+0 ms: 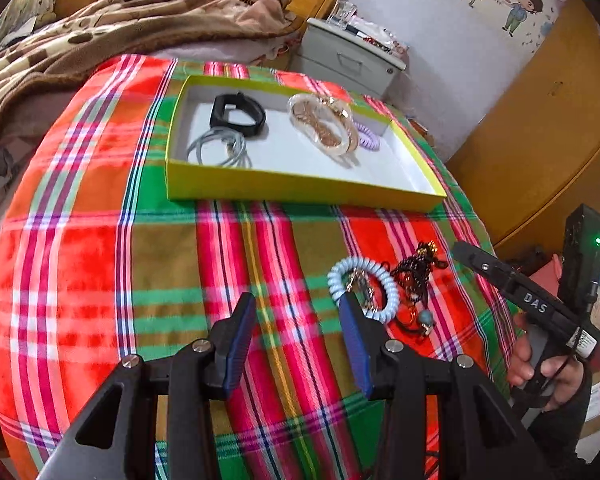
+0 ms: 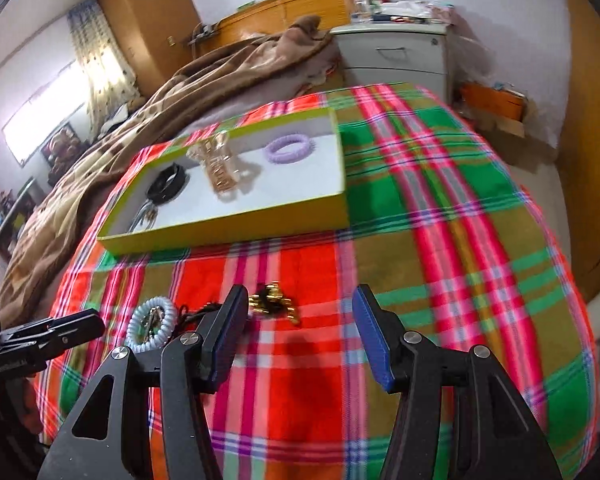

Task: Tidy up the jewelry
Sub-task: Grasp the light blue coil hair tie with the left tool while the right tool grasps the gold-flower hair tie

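Tangling is threatening: left gripper and right gripper, both hanging open and empty, could snag black chain lying against blue coil bracelet.

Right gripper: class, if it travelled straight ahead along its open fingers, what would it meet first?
Probably the plaid cloth. The right gripper points at bare fabric; the black-and-gold chain jewelry lies just left of that line, by the left finger. Farther on stands the yellow-green box, though depth is unclear.
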Tool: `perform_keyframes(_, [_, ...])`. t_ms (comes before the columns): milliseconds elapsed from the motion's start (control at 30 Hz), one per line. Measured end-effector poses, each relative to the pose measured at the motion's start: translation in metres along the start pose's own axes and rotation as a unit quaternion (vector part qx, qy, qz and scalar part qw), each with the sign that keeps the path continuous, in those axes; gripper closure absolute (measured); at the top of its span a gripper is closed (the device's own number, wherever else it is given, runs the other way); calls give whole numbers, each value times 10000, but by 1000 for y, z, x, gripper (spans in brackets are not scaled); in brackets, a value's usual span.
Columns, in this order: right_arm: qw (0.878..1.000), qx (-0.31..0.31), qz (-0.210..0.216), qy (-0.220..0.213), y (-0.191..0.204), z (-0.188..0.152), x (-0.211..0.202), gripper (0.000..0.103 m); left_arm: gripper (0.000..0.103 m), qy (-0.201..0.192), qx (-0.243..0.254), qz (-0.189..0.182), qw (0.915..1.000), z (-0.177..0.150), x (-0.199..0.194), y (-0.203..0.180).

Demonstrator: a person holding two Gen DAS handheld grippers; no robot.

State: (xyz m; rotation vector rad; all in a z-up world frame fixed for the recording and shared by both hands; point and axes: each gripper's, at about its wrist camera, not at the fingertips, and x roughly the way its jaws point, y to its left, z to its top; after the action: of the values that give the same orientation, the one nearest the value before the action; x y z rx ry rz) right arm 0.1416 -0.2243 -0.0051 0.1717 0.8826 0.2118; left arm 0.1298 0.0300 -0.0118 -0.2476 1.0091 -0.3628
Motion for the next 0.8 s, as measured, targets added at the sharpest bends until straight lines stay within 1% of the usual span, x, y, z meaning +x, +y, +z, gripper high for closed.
perform_keyframes(100, [9999, -137, -49, 74, 8, 1, 10, 50, 58, 78, -24, 60, 9999, -4, 2, 2])
perform_keyframes(133, [9997, -205, -73, 92, 11, 1, 13, 54, 58, 90, -32, 89, 9999, -4, 2, 2])
perform_keyframes(233, [9987, -438, -239, 122, 19, -1, 17, 60, 58, 83, -15, 145, 9999, -5, 0, 4])
perform_keyframes(300, [9984, -470, -280, 164, 19, -1, 20, 63, 58, 84, -24, 175, 9998, -5, -1, 5])
perform_keyframes(333, [9981, -481, -332, 212, 19, 0, 22, 64, 58, 81, -33, 173, 9998, -5, -1, 5])
perform_keyframes(433, [9972, -602, -359, 271, 23, -3, 23, 71, 58, 121, -26, 155, 9998, -5, 1, 4])
perform_keyframes(533, [9952, -794, -504, 278, 27, -7, 21, 76, 58, 178, -13, 124, 9998, -4, 3, 1])
perform_keyframes(800, [9966, -650, -475, 174, 19, -7, 15, 78, 58, 220, -8, 31, 9998, 1, 6, -5])
